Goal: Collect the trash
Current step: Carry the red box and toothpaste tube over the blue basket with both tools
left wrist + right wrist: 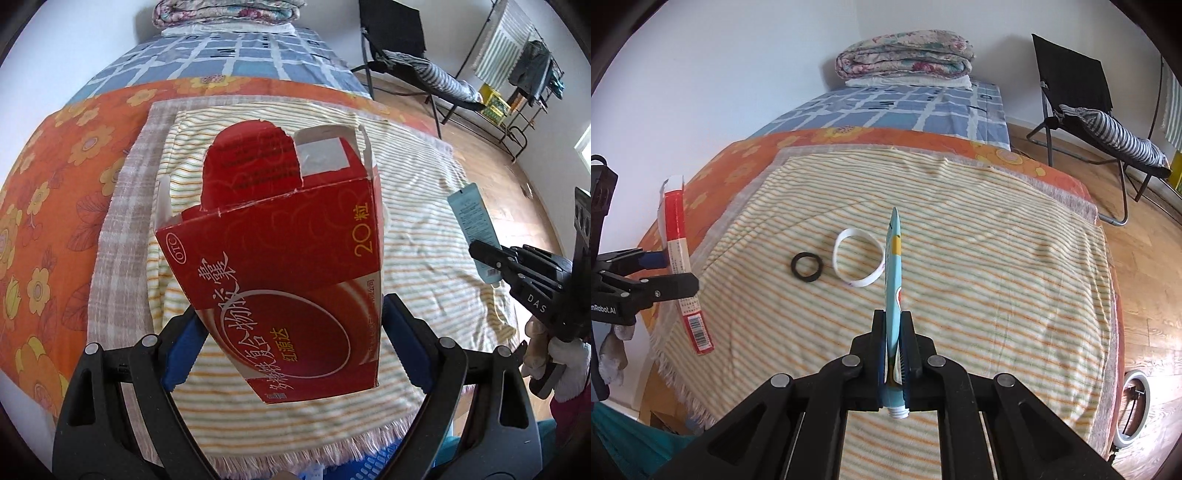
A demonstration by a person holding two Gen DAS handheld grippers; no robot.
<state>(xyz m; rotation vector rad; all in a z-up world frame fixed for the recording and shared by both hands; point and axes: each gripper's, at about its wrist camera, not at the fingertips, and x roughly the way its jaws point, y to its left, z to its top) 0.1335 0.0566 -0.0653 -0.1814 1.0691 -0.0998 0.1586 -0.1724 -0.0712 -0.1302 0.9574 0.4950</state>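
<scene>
Left wrist view showed the left hand-held gripper [291, 343] spread wide, its blue pads pressed on either side of a red cardboard box [280, 236], which was held clear above the bed. The box had a torn, open far end with its flaps standing up, and yellow and white print on its face. Beneath it lay a striped towel [424, 236] spread over an orange flowered sheet [55, 184], with a blue checked sheet [229, 55] farther off and a folded quilt [229, 13] at the far end of the bed. At the right edge the right hand-held gripper [491, 254] pinched a light blue tube [471, 214], with a white-gloved hand [565, 365] behind it.

In the right wrist view, the right hand-held gripper [895, 343] was pressed together on the tube [894, 266], which stood on edge between the pads, its threaded white neck toward the camera and its flat crimped end pointing far. Just left of the tube, on the towel [997, 277], lay a white wristband [858, 256] and, near it, a black ring [807, 266], the two apart. A black folding chair [1075, 96] stood on the wooden floor [1145, 277] to the far right.
</scene>
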